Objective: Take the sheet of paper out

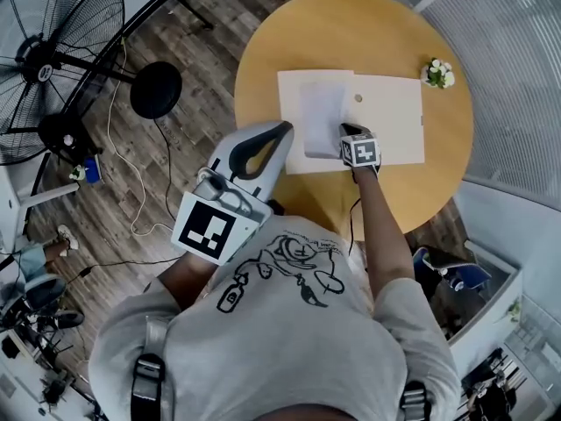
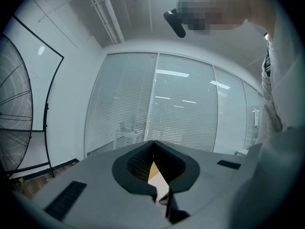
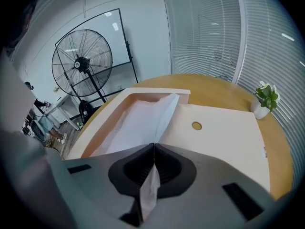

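Observation:
A cream folder (image 1: pixel 390 117) lies open on the round wooden table (image 1: pixel 351 24). A white sheet of paper (image 1: pixel 320 117) lies in its left half, with the near edge lifted. My right gripper (image 1: pixel 344 134) points steeply down at that edge and is shut on it. In the right gripper view the paper (image 3: pixel 138 123) runs from the folder (image 3: pixel 224 137) into the closed jaws of the right gripper (image 3: pixel 153 147). My left gripper (image 1: pixel 286 128) is held level above the table's near left edge, apart from the folder. In its own view the left gripper (image 2: pixel 153 142) has its tips together and holds nothing.
A small potted plant (image 1: pixel 437 74) stands at the table's far right edge, also seen in the right gripper view as the plant (image 3: pixel 264 99). A large floor fan (image 1: pixel 53 51) stands to the left on the wooden floor, with cables around it. A glass wall with blinds (image 3: pixel 214 27) lies beyond the table.

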A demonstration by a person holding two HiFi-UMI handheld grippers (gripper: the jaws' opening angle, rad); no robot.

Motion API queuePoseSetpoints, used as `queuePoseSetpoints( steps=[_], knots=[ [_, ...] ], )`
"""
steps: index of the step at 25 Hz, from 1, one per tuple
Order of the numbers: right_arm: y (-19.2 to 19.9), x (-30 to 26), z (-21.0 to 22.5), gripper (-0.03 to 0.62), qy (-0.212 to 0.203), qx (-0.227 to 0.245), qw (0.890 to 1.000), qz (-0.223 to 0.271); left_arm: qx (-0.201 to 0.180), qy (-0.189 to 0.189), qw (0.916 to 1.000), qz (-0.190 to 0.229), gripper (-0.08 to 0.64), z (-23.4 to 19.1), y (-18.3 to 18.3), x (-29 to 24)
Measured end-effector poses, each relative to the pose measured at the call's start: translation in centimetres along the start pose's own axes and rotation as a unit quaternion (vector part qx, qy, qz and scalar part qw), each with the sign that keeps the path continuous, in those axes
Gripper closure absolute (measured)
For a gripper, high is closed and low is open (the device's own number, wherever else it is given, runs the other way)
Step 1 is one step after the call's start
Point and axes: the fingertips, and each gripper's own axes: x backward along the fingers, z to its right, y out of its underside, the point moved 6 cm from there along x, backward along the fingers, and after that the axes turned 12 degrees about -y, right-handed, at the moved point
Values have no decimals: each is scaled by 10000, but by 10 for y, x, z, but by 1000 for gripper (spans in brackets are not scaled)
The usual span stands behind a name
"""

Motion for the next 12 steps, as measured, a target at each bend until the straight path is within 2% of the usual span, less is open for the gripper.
queuePoseSetpoints(
  steps=[12],
  knots=[
    [-2, 31, -2, 583, -81, -140, 9987, 485, -35, 40, 10000, 54, 538, 18, -3, 8]
  ],
)
